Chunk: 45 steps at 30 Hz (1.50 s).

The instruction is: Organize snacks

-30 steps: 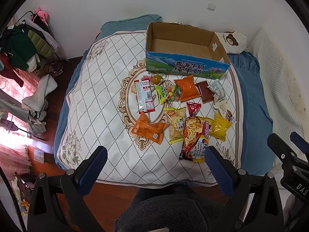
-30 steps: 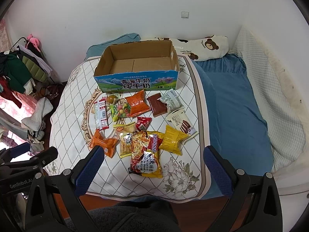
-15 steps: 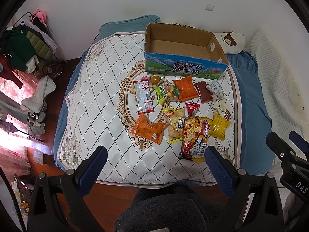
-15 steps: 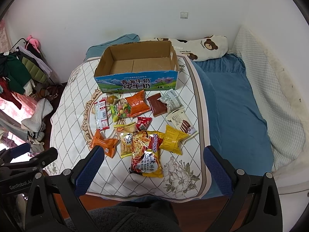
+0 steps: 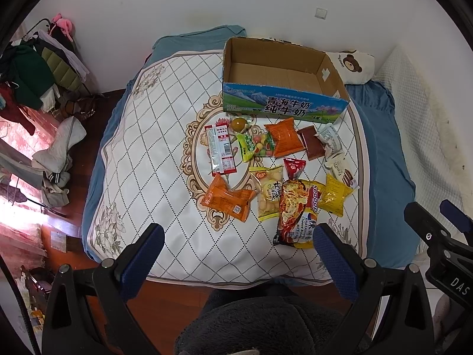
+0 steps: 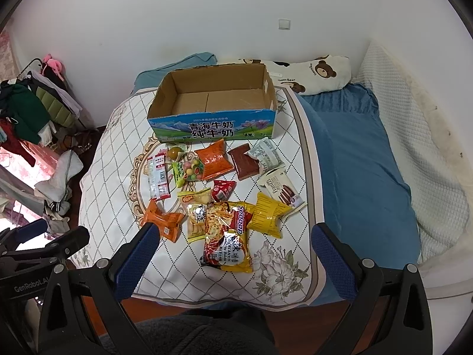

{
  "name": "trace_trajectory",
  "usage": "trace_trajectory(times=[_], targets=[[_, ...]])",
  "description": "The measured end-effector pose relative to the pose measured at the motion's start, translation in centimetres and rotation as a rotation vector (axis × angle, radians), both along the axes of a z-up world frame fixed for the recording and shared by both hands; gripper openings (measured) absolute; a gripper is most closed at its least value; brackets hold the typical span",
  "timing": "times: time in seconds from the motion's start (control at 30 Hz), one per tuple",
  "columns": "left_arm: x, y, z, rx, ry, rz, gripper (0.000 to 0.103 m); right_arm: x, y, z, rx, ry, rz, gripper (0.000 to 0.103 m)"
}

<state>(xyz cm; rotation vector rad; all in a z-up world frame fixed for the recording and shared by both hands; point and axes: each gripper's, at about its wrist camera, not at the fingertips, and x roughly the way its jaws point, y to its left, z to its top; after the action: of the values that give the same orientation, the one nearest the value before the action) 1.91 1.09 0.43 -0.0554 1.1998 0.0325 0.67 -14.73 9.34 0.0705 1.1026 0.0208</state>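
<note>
1. Snacks [image 5: 275, 174] lay clustered on the bed [image 5: 153, 159], just before our empty cardboard box [image 6: 212, 103].
2. We held left tool [image 5: 236, 254] and right tool [image 6: 230, 254] spread, gripping nothing.

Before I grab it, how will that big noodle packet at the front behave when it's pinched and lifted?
The noodle packet looks puffy and glossy, so it's probably light for its size and a bit slippery. Its film looks crinkled, so it will likely flex at the edges, while the block inside stays stiff and may crack under a hard squeeze. It overlaps the yellow packet, which might shift.
</note>
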Motion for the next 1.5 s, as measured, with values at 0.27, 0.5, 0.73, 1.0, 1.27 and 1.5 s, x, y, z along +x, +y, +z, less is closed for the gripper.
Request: trace_trajectory(times=[0.27,0.5,0.73,1.0,1.27,1.5], targets=[[0.0,0.2,-0.2,0.001,0.003,0.006,0.103,0.1,-0.1,-0.4,0.017,0.006,-0.003,0.103],[2.9,3.0,-5.9,0.092,0.082,0.089,0.103,2.4,0.2,-7.7,0.069,0.111,-0.033,0.103],[6.7,7.2,-16.7,-0.07,0.341,0.221,0.102,6.5,1.1,-22.0,0.044,0.296,-0.089,0.103],[10.6,10.0,-27.0,-0.452,0.502,0.472,0.092,8.2,1.3,-29.9,0.064,0.358,-0.137,0.098],[12.9,8.7,-29.0,-0.344,0.438,0.404,0.06,9.0,2.3,-33.6,0.097,0.39,-0.115,0.086],[13.3,2.1,-27.6,0.003,0.403,-0.124,0.062,8.4,4.2,-34.6,0.092,0.491,-0.033,0.085]])
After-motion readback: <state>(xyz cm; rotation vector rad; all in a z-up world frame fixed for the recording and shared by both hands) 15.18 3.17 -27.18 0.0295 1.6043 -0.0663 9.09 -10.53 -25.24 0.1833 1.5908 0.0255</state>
